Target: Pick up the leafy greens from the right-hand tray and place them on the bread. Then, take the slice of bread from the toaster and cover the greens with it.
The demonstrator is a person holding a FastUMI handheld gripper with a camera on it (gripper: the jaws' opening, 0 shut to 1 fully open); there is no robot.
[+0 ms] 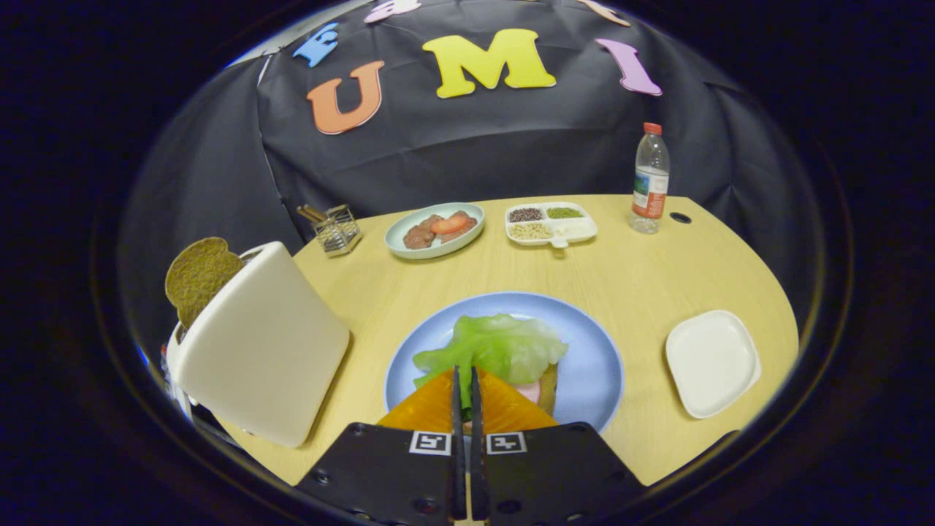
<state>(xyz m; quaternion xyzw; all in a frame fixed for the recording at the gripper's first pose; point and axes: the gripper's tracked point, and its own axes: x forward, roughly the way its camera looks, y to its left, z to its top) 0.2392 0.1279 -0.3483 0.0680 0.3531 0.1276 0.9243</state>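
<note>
Tool (464,380) hung over near rim of blue plate (595,365), fingers drawn nearly together, thin slit between; whether they pinched lettuce edge could not be told. Leafy greens (497,347) lay draped on bread (548,391) just ahead of fingertips, right-hand tray (712,361) bare. Greens looked light, limp, easily torn (no firm squeeze needed). Bread slice (197,277) stood upright in toaster (263,343) at desk's (643,277) left; likely stiff, crumbly, best pinched by protruding top edge.
</note>
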